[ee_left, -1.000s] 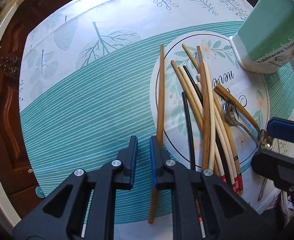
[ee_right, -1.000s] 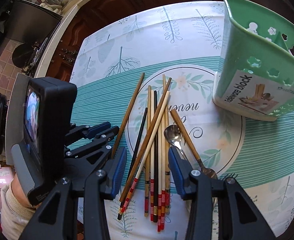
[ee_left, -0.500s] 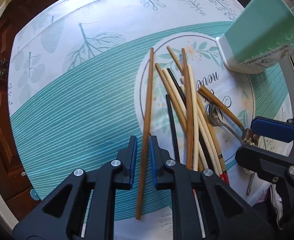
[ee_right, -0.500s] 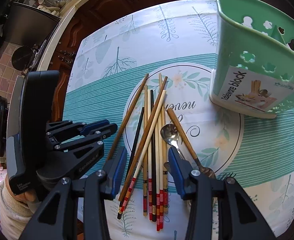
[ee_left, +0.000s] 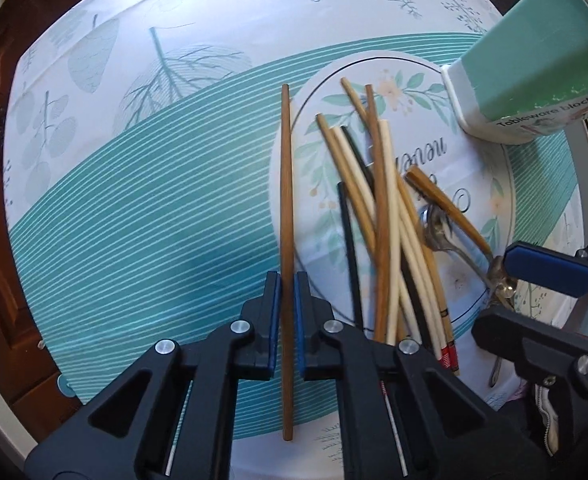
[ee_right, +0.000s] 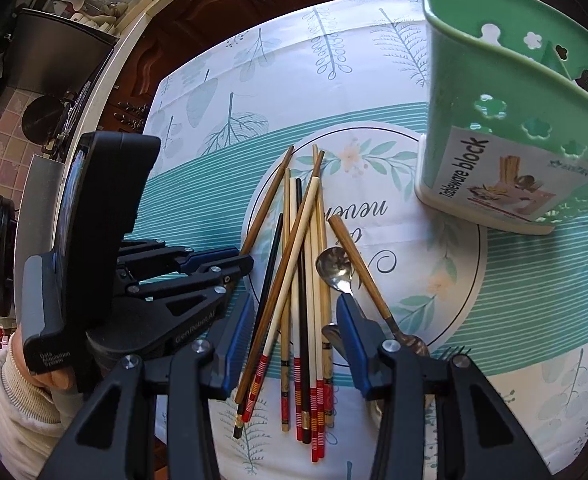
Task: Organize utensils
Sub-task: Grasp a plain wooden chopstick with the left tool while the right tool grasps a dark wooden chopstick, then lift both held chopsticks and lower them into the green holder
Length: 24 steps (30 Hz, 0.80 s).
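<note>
one brown chopstick [ee_left: 287, 216] lying lengthwise between the nearly closed left gripper [ee_left: 287, 300] pads, seemingly just touching; right gripper [ee_right: 294, 320] wide open, empty, straddling the chopstick pile [ee_right: 306, 280].

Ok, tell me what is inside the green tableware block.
The green tableware block stands upright, and only the right wrist view looks over its rim: a divider and cut-out walls show, with no utensil poking out. Its bottom is hidden by the front wall, so anything lying low cannot be seen.

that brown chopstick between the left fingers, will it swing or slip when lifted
The brown chopstick probably stays stiff; it looks like straight wood. The left gripper brackets it below its middle, so the long far end may dip. Its smooth, thin shaft might slip.
</note>
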Motion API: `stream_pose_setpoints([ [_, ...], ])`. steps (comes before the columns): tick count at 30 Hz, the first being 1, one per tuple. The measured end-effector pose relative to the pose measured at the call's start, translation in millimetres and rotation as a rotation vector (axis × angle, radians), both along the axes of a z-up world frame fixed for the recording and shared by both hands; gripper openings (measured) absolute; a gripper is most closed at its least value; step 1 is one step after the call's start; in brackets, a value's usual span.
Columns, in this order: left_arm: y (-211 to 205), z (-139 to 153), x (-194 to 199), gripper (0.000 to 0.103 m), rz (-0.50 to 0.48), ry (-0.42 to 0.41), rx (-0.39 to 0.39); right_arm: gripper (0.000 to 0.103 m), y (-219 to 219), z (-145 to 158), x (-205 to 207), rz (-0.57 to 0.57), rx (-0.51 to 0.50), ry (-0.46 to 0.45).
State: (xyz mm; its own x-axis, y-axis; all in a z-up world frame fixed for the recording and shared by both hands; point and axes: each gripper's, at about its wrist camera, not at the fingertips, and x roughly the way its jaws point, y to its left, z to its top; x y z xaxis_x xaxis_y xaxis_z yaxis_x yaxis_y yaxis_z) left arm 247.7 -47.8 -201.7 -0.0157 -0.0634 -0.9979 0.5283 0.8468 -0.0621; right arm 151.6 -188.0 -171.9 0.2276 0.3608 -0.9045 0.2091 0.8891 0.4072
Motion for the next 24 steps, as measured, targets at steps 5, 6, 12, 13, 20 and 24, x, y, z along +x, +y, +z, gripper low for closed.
stream_pose_setpoints([
  [5, 18, 2, -8, 0.004, 0.062, -0.018, 0.008, 0.043, 7, -1, 5, 0.011, 0.005, 0.001],
  [6, 23, 3, -10, 0.004, 0.079, -0.019, 0.000, 0.043, 8, -2, 7, 0.011, 0.007, 0.003],
  [12, 51, 7, -19, 0.004, 0.142, -0.029, -0.043, 0.032, 22, -17, 21, 0.003, 0.067, 0.044],
  [13, 55, 8, -21, 0.004, 0.147, -0.029, -0.048, 0.028, 25, -21, 22, 0.001, 0.080, 0.059],
  [20, 66, 14, -27, 0.004, 0.147, -0.018, -0.083, 0.025, 37, -41, 30, -0.031, 0.070, 0.116],
  [24, 73, 13, -19, 0.004, 0.142, -0.020, -0.100, 0.021, 37, -46, 34, -0.056, 0.044, 0.131],
])
